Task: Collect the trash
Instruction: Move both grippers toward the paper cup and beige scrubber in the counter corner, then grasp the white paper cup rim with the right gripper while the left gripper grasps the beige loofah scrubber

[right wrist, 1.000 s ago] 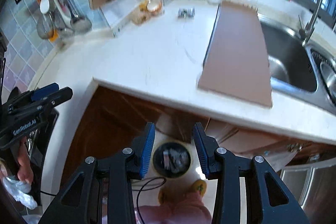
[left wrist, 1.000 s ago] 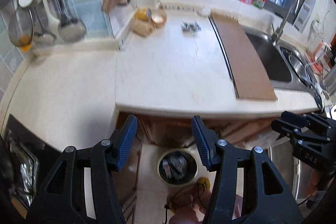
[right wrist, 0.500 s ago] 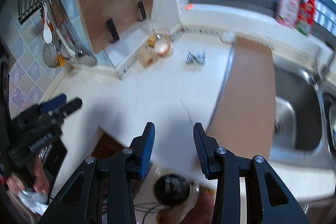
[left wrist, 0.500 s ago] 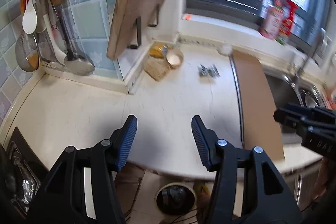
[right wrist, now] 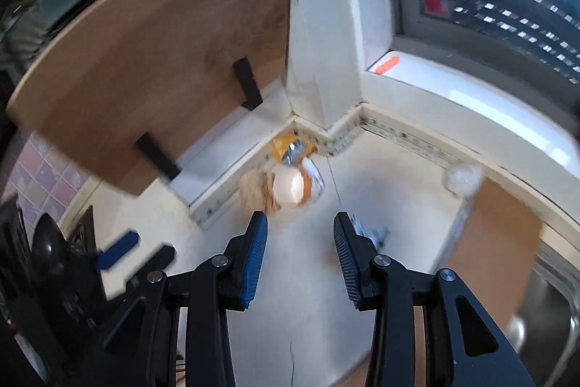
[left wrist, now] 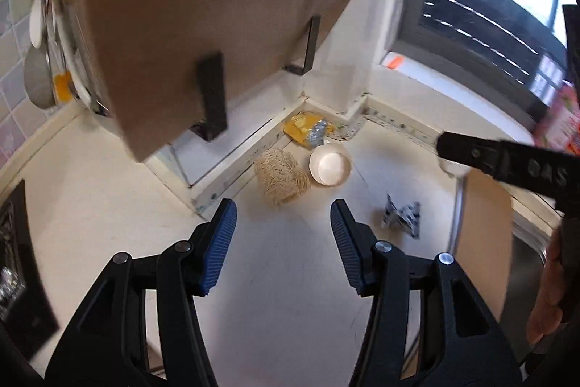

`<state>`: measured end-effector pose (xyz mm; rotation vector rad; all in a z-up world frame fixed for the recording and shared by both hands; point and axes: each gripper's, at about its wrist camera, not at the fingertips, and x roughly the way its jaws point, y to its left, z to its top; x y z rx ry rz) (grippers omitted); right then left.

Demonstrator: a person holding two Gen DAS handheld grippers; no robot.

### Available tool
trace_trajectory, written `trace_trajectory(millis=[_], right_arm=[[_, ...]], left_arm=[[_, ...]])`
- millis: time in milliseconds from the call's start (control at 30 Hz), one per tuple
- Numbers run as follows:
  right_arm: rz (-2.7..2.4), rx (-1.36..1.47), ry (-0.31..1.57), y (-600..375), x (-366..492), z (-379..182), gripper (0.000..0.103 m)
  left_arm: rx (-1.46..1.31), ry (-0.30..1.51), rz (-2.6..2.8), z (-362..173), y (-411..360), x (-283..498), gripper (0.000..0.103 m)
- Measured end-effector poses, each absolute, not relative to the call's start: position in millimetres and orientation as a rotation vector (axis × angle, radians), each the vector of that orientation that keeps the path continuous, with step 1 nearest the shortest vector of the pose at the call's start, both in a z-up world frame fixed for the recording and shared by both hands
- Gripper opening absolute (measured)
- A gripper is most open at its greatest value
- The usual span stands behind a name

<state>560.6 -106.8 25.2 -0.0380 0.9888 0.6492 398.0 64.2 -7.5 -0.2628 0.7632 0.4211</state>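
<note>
Trash lies in the counter's back corner: a yellow wrapper (left wrist: 303,128), a paper cup on its side (left wrist: 330,164), a straw-coloured fibre wad (left wrist: 281,175) and a crumpled black-and-white wrapper (left wrist: 401,215). My left gripper (left wrist: 283,218) is open and empty, a short way in front of the wad and cup. My right gripper (right wrist: 300,230) is open and empty, just short of the cup (right wrist: 291,187); the crumpled wrapper (right wrist: 369,234) shows partly behind its right finger. The right gripper also shows in the left wrist view (left wrist: 507,158).
A wooden cutting board (left wrist: 217,6) stands on black brackets above the counter's left. A brown board (left wrist: 484,234) lies at the right by the sink (right wrist: 551,307). Utensils (left wrist: 40,53) hang on the tiled wall. A crumpled white wad (right wrist: 462,178) lies by the window ledge.
Both grippers have moved up from over the floor bin and forward across the counter toward the corner trash. Both stayed open and empty. The bin is out of view.
</note>
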Motion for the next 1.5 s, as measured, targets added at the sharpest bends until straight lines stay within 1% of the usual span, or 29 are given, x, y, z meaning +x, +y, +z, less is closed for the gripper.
trace_trajectory(millis=[100,267,400,567,633,667,733,800,867,1067,1500], right_arm=[[0.683,0.013,1.049,-95.1,612.3,-14.1,0.039],[0.743,0.085,1.118,-72.4,654.0,-71.6,0.039],[0.756,0.063,1.148,-48.4,660.3,-103.1,0.039],[0.753,0.023,1.159,-30.4,661.2,-132.2,0.038],[0.747,0.026,1.159,-28.7,665.2,-140.3,0.031],[0.746,0.028,1.160,-28.6,666.7,-144.3,0.023],[0.741,0.021,1.160,-30.3,667.3,-150.2,0.017],[0.748,0.013,1.157,-34.9,664.7,-153.1,0.005],[0.773,0.011,1.167,-38.1,662.3,-155.9,0.003],[0.838,-0.024,1.147,-47.8,649.1,-155.0,0.002],[0.825,0.079,1.143,-94.9,651.2,-145.8,0.002]], left_arm=[[-0.294,0.777,0.475,-35.7,70.2,424.3,0.051],[-0.370,0.797,0.559,-76.2,90.5,446.9,0.051],[-0.420,0.790,0.588,-95.2,104.1,451.8,0.051],[-0.444,0.778,0.582,-106.3,109.4,461.7,0.051],[-0.455,0.770,0.575,-108.3,110.3,466.4,0.051],[-0.462,0.764,0.571,-108.2,110.1,465.9,0.051],[-0.468,0.756,0.567,-108.3,108.7,468.2,0.051],[-0.464,0.751,0.572,-107.6,106.7,469.1,0.051],[-0.457,0.749,0.580,-105.3,105.3,470.7,0.051],[-0.452,0.754,0.628,-108.3,107.6,487.5,0.051],[-0.461,0.797,0.742,-143.3,108.7,529.1,0.051]])
